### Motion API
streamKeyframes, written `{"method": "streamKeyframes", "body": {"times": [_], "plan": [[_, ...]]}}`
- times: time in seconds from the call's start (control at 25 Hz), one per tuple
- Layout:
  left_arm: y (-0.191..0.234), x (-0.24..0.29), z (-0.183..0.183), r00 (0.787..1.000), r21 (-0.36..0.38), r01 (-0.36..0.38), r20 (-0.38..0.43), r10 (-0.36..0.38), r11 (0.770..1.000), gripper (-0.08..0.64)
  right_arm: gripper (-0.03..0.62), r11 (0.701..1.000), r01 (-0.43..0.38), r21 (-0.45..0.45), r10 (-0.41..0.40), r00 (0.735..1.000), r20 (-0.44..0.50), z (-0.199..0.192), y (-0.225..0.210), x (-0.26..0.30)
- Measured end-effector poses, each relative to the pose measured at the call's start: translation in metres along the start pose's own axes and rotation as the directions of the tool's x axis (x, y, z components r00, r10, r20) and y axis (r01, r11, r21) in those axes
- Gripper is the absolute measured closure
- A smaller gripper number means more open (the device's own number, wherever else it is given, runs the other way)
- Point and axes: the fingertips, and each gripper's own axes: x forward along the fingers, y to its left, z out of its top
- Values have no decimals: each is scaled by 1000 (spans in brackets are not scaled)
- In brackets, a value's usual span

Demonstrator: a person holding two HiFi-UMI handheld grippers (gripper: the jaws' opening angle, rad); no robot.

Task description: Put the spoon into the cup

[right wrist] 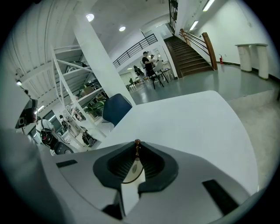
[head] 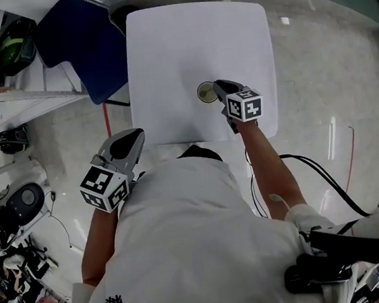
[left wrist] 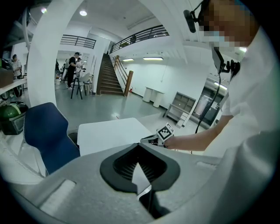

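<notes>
Your right tool [right wrist: 136, 146] clamped on spoon [right wrist: 137, 149]: long axis along jaws, brown knobbed tip forward (thin stem), above cup [head: 201, 93]. Left tool [left wrist: 139, 148] together, empty.

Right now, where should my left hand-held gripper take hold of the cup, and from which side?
Probably its wall just under the rim, from the left. The cup stands upright, mouth open upward, on the white table; the right hand-held gripper, shut on the spoon, covers its right side, so the left side is free.
</notes>
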Motion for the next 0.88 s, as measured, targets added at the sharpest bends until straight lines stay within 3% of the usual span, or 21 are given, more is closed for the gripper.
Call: {"method": "streamKeyframes", "body": {"times": [0.56, 0.88], "plan": [[4, -7, -7, 1000, -13, -2, 10, 2, 1000, 552, 544, 999, 28, -33, -28, 1000, 15, -6, -9, 7], [4, -34, -16, 999, -27, -17, 30, 18, 999, 552, 434, 997, 68, -23, -67, 997, 39, -1, -10, -6]]}}
